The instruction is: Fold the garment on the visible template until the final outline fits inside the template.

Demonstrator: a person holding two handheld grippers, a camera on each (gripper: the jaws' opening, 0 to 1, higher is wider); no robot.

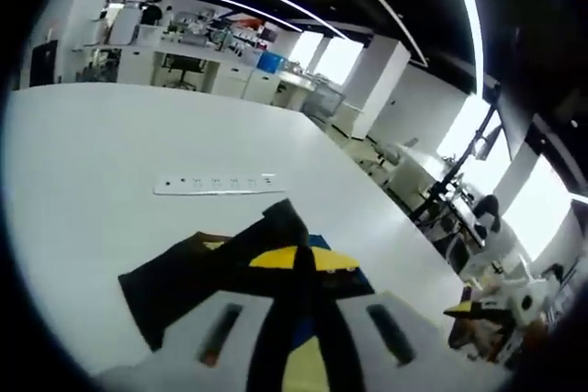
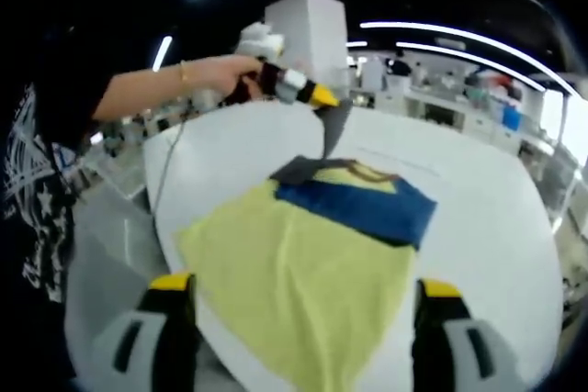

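Note:
A garment lies on the white table [image 2: 496,218], with a yellow body [image 2: 294,273], a blue band [image 2: 367,204] and a dark sleeve. The left gripper [image 2: 299,87], held by a person's hand, has that dark sleeve [image 2: 333,130] lifted off the far end of the garment. In the left gripper view, my left gripper [image 1: 299,323] is shut on a black strip of cloth [image 1: 289,254] that runs down onto the yellow and blue fabric [image 1: 312,259]. My right gripper [image 2: 303,319] hovers open over the near yellow edge. I cannot make out a template outline.
A white power strip [image 1: 216,184] lies farther along the table [image 1: 110,153]. The person's arm [image 2: 152,89] reaches in from the left, and a thin cable [image 2: 168,167] hangs by the table's left edge. Lab benches and shelves [image 1: 202,61] stand beyond the table.

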